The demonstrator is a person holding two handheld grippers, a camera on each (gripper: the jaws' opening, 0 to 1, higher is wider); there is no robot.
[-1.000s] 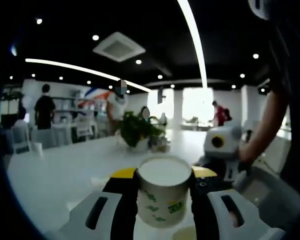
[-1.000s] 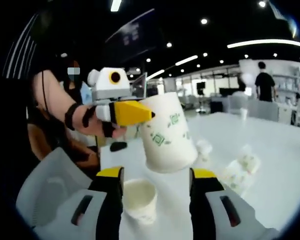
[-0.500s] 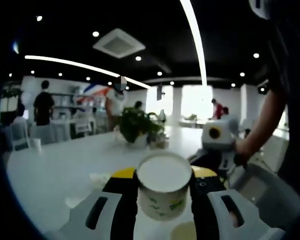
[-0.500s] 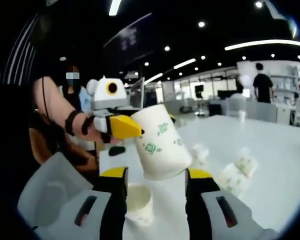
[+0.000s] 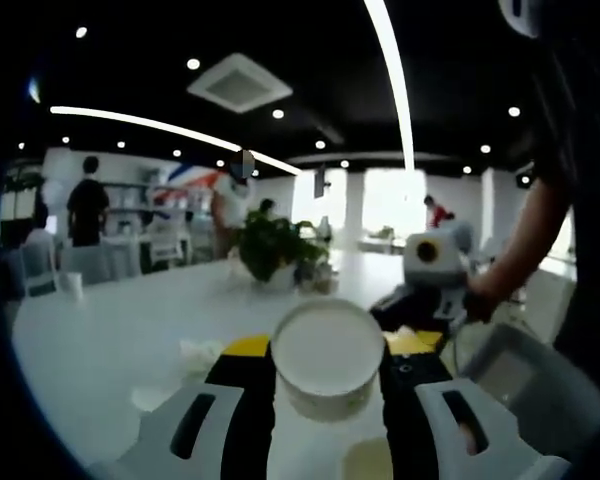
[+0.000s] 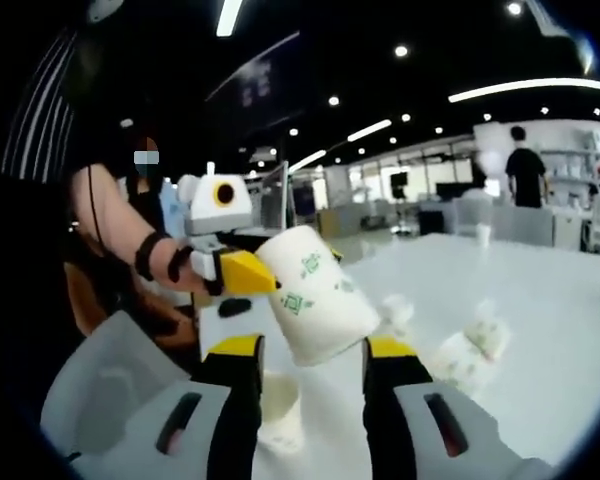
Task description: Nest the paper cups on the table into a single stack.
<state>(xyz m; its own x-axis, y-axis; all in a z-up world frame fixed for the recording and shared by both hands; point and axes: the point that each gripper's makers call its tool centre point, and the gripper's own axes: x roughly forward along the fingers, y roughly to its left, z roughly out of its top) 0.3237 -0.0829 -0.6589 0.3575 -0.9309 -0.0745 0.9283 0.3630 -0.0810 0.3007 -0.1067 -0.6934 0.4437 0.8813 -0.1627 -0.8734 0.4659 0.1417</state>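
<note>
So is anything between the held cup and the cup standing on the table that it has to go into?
Nothing visible. The left gripper holds the cup tilted in the air, and the standing cup sits open below it between the right gripper's jaws.

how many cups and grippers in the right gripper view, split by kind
paper cup held in the left gripper: 1
paper cup standing on the table: 1
paper cups lying tipped on the table, blurred: 2
grippers, left and right gripper: 2
total: 6
</note>
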